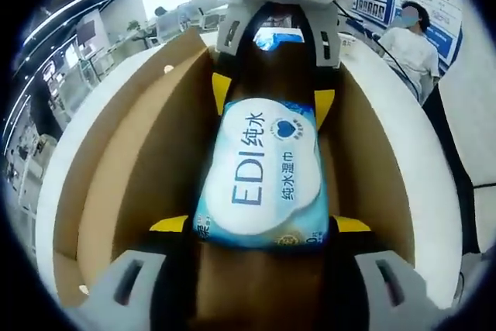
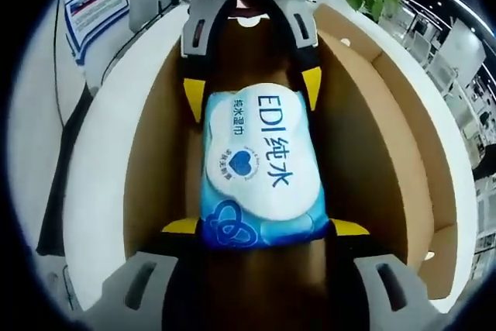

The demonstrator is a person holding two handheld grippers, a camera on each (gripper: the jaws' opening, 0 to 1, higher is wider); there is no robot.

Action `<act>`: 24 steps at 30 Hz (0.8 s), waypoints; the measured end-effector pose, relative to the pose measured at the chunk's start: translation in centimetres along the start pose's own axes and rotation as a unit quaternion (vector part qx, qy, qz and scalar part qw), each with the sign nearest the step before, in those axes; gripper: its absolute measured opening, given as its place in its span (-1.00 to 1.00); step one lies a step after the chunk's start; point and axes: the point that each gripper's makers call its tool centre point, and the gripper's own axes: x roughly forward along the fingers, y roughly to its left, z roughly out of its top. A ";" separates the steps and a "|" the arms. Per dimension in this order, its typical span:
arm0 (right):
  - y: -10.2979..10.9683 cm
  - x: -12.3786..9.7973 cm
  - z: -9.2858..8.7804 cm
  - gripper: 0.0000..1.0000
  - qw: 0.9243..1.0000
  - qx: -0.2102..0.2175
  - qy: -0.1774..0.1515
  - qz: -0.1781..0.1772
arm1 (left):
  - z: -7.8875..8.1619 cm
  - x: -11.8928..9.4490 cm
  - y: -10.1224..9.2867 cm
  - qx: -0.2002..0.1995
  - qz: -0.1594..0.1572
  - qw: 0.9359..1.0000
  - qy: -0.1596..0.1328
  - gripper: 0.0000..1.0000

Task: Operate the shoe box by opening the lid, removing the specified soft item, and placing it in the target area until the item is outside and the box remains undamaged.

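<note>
Two hand-held grippers meet from opposite ends over one soft blue-and-white pack of wet wipes [image 1: 263, 176] printed with "EDI", which sits low inside the open brown cardboard shoe box [image 1: 132, 184]. In the left gripper view, the left hand-held gripper [image 1: 260, 226] has its yellow-tipped jaws pressed against the pack's near end, one on each side, gripping it. The right hand-held gripper [image 1: 267, 94] comes in from the far end and its yellow tips clamp the pack's other end.

In the right gripper view the same hold shows mirrored: the right hand-held gripper [image 2: 263, 229] closes on the near edge of the pack [image 2: 260, 168], and the left hand-held gripper [image 2: 249, 87] bites the far edge.

Cardboard walls [image 2: 380, 145] rise on both sides, leaving a strip of bare floor between each wall and the pack; the way upward is open. The box stands on a white counter [image 1: 387, 91] whose curved rim runs close to the box's outer walls.

Whether the pack touches the box floor cannot be told, since it covers what lies under it. The box lid cannot be made out for certain. Each gripper's body cuts off the box end behind it.
</note>
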 end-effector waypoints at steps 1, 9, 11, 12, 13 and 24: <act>-0.1 0.1 0.1 0.25 1.000 -0.007 0.004 -0.002 | -0.1 0.0 0.0 -0.005 0.001 1.000 0.001 0.45; -0.3 1.3 1.4 0.36 1.000 0.010 -0.009 -0.004 | -0.6 -0.3 -0.4 -0.023 0.009 1.000 0.002 0.41; -0.3 1.6 1.5 0.37 1.000 0.016 -0.009 -0.005 | -0.7 -0.2 -0.3 -0.021 0.010 1.000 0.004 0.41; -0.3 1.6 1.4 0.39 1.000 0.017 -0.010 -0.004 | -0.7 -0.2 -0.4 -0.020 0.010 1.000 0.004 0.41; -0.2 1.7 1.3 0.40 1.000 0.013 -0.011 -0.004 | -0.8 -0.1 -0.4 -0.019 0.010 1.000 0.006 0.42; 0.0 2.6 0.6 0.40 0.999 -0.031 0.013 0.013 | -1.3 0.4 -0.2 -0.036 -0.005 0.999 0.015 0.40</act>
